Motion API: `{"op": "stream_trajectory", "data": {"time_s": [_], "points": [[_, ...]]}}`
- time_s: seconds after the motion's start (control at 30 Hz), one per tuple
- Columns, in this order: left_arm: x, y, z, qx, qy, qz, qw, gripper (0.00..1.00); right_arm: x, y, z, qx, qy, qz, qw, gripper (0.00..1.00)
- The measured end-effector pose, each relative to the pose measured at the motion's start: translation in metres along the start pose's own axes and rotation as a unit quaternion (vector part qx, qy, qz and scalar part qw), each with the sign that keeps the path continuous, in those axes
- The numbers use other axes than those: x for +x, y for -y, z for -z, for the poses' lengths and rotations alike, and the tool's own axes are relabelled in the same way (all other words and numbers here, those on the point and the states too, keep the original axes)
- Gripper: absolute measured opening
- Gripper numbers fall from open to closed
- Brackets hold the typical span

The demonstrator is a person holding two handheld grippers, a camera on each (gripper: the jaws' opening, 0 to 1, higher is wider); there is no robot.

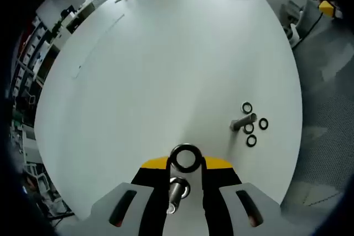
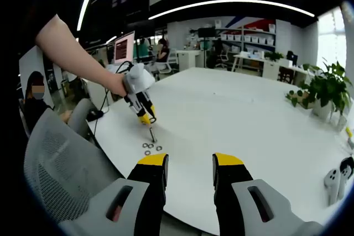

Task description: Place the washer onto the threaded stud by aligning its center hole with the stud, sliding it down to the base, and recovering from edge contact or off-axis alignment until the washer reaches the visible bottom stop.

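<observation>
No writing could be read. The left gripper (image 1: 185, 169) pinched the threaded stud (image 1: 178, 189), its long axis running out along the jaws, a washer (image 1: 185, 158) at its far end. The right gripper (image 2: 189, 165) stood wide, holding nothing. Loose washers (image 1: 251, 140) and a bolt (image 1: 243, 122) lay near the white table (image 1: 166, 70) edge, with broad open tabletop beyond.

White round table (image 1: 166, 59), potted plant (image 2: 326, 89) at its edge, grey mesh chair (image 2: 55, 164), office shelves (image 2: 249, 34)
</observation>
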State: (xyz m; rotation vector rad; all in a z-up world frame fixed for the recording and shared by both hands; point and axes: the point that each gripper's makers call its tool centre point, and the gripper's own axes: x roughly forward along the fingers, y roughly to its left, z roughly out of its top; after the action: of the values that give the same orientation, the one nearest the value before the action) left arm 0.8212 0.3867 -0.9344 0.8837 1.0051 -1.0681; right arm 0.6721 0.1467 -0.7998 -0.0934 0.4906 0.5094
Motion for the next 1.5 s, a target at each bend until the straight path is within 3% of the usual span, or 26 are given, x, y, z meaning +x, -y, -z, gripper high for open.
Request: {"op": "stream_trajectory", "data": {"time_s": [0.4,0.57,0.83,1.1,1.5], "points": [[-0.033,-0.018,0.001,-0.005,0.025,-0.024,0.9994,0.19,0.0,0.0,0.0,0.0,0.001,0.0,1.0,0.34],[-0.047,-0.025,0.004,-0.033,0.04,-0.016,0.9985,0.19,0.0,0.0,-0.001,0.0,0.001,0.0,1.0,0.34],[-0.066,-0.025,0.014,-0.026,0.022,-0.012,0.9994,0.19,0.0,-0.001,0.0,-0.001,0.0,0.0,1.0,0.34],[-0.058,-0.014,0.024,-0.006,-0.008,0.001,0.9999,0.19,0.0,-0.001,0.001,-0.001,-0.002,-0.001,1.0,0.34],[-0.047,-0.014,0.026,-0.005,-0.026,0.01,0.9996,0.19,0.0,-0.001,0.001,-0.001,-0.003,-0.001,1.0,0.34]]}}
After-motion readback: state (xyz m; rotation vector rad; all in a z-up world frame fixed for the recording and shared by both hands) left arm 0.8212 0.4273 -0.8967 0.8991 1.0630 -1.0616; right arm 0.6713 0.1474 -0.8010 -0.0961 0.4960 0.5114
